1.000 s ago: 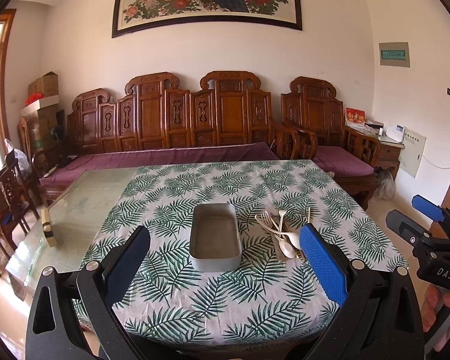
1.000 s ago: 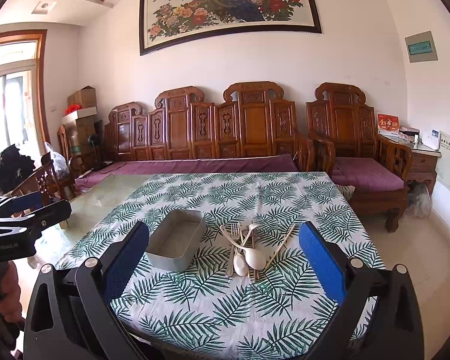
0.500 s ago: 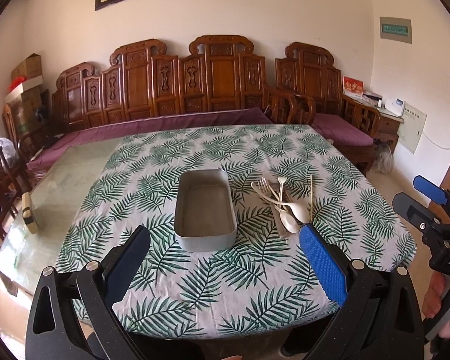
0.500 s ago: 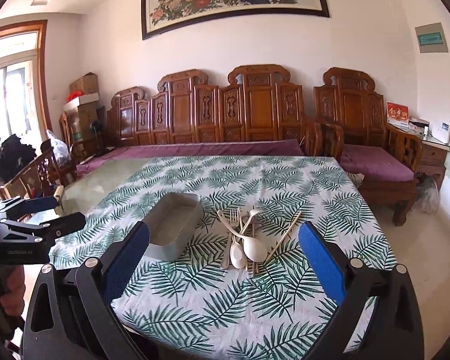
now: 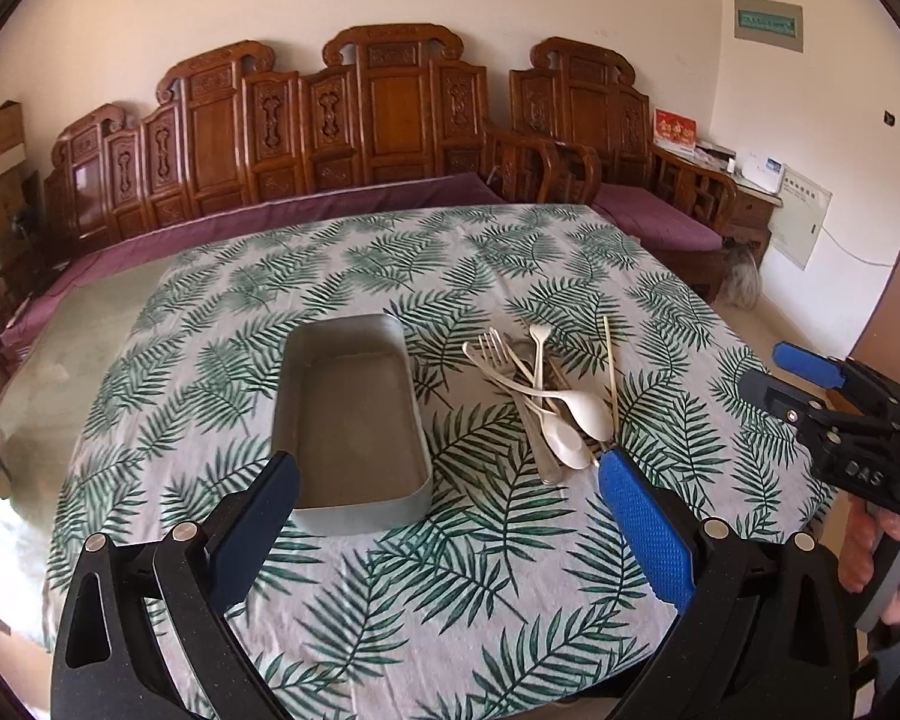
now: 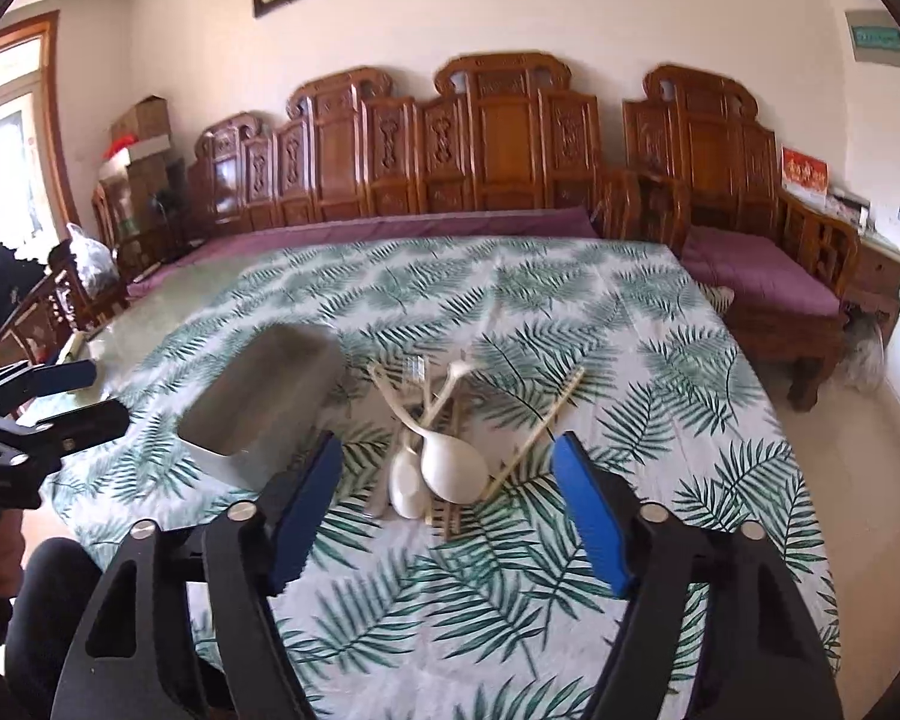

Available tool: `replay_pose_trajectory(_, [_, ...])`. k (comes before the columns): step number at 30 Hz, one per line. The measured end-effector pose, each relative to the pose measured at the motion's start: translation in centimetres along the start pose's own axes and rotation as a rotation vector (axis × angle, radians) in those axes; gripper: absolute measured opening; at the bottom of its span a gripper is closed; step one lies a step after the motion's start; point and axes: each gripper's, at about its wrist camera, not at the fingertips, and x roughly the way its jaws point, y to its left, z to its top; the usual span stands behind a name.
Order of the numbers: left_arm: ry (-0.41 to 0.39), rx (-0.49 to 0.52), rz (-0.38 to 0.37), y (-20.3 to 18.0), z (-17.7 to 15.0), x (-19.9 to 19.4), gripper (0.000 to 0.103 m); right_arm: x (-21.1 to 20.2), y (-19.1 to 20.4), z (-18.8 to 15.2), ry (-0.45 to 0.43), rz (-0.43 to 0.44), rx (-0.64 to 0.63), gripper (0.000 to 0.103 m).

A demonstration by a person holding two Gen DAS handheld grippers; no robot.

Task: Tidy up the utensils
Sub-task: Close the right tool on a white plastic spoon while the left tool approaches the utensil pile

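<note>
The right tool (image 6: 444, 501) is hovering over the near part of the table (image 6: 660, 324), its blue-padded jaws closing with nothing gripped between them. Beyond the pads, a pile of utensils (image 6: 444, 438) is lying on the palm-leaf tablecloth (image 6: 570, 300): two pale spoons (image 6: 453, 468), forks and a chopstick (image 6: 540, 420) crossing one another. A grey rectangular tray (image 6: 264, 408) is sitting just left of the pile, blurred. The left tool (image 6: 60, 396) is showing at the left edge, a hand (image 6: 0, 552) holding it. A carved wooden bench (image 6: 480, 150) is standing behind against the wall
</note>
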Motion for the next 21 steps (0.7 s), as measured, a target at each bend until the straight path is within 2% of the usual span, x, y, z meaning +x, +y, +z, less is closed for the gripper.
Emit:
replay_pose_trajectory(2, [0.017, 0.002, -0.012, -0.1, 0.0, 1.2, 0.097, 1.7, -1.0, 0.0, 0.028, 0.004, 0.011, 0.067])
replay_pose_trajectory(11, [0.074, 0.006, -0.019, -0.5, 0.3, 5.6, 0.096, 9.4, -1.1, 0.0, 0.123, 0.061, -0.046, 0.062])
replay_pose_trajectory(15, [0.084, -0.003, -0.027, -0.7, 0.6, 7.0, 0.091, 13.5, -0.8, -0.5, 0.174, 0.080, -0.076, 0.060])
replay_pose_trajectory(17, [0.087, -0.005, -0.030, -0.8, 0.7, 7.6, 0.086, 15.1, -0.6, -0.5, 0.201, 0.103, -0.085, 0.051])
replay_pose_trajectory(21, [0.096, -0.009, -0.032, -1.1, 0.6, 8.4, 0.084, 17.8, 0.4, 0.1, 0.251, 0.129, -0.144, 0.046])
